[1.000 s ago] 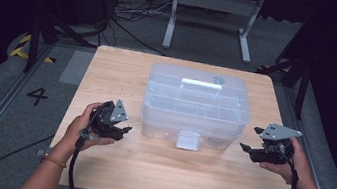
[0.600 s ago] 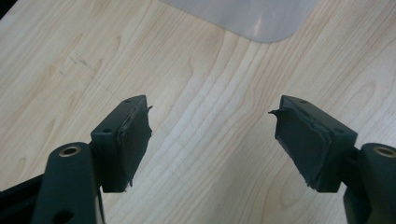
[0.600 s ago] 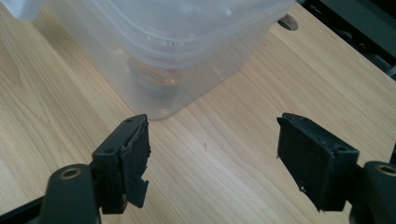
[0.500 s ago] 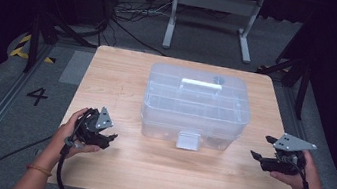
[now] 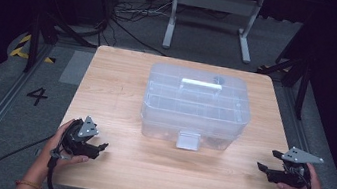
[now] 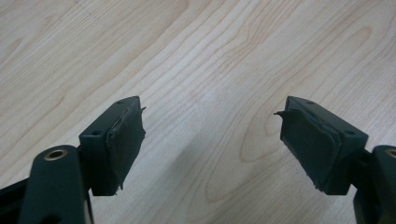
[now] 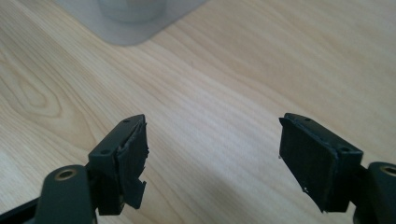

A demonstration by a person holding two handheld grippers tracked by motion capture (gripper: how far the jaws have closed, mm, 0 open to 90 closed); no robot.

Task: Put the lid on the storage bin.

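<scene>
While both grippers are sitting at the table's (image 5: 124,75) near edge, left gripper (image 5: 98,145) jaws have just been opening wide and empty; right gripper (image 5: 263,166) is gaping empty too. Clear box (image 5: 196,106) is lying mid-table between them, long axis left-right, roughly equidistant.

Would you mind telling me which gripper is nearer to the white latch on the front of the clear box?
Left, though only slightly. The left gripper sits down-left of the latch, near the table's front-left corner; the right gripper sits farther off to its right, at the right edge.
</scene>
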